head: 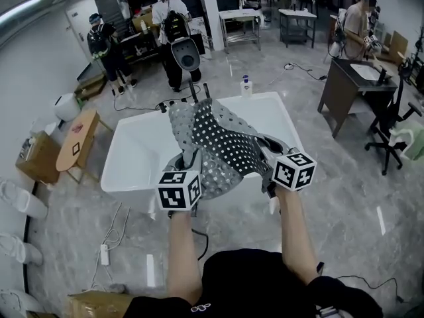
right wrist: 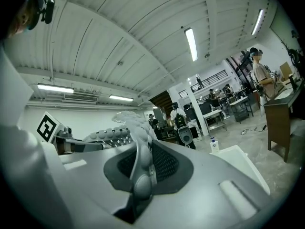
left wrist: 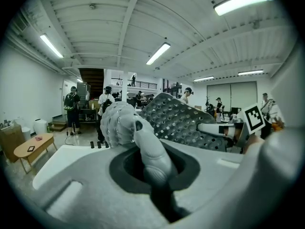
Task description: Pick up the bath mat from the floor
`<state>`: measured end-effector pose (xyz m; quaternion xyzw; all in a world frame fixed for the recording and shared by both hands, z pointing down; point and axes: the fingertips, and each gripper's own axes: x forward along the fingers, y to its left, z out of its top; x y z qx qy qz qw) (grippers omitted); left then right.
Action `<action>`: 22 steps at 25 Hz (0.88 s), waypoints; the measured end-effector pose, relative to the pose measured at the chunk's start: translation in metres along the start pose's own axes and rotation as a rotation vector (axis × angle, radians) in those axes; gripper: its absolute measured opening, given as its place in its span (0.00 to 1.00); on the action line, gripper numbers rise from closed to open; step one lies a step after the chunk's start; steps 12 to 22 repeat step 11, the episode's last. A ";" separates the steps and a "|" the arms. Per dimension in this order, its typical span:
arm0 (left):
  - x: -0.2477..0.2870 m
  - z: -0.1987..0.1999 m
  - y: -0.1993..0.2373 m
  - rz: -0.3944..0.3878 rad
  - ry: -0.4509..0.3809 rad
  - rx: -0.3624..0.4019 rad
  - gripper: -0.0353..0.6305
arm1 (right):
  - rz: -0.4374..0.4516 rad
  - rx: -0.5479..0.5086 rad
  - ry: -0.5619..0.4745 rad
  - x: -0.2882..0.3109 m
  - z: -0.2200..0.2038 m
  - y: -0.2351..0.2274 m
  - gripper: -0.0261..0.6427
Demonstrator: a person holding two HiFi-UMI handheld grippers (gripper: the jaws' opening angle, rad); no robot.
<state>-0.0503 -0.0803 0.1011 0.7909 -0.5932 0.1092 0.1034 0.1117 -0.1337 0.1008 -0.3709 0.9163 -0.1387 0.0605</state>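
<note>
Both bare forearms reach straight forward from the body, roughly parallel, the left forearm point(head: 183, 257) a little nearer the body than the right forearm point(head: 295, 234). The left tongs point(head: 188, 156) are clamped on a bunched fold at the near left edge of the grey perforated bath mat point(head: 222, 143). The right tongs point(head: 266, 146) are pinched tight on its right edge. The mat hangs crumpled between them, off the floor, over the near rim of a white bathtub point(head: 132, 172). In the left gripper view, the mat point(left wrist: 183, 123) rises from the closed tongs point(left wrist: 145, 142).
</note>
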 end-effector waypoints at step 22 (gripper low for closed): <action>0.004 -0.015 0.002 -0.014 -0.017 -0.028 0.09 | 0.001 -0.026 -0.021 -0.003 0.004 0.004 0.08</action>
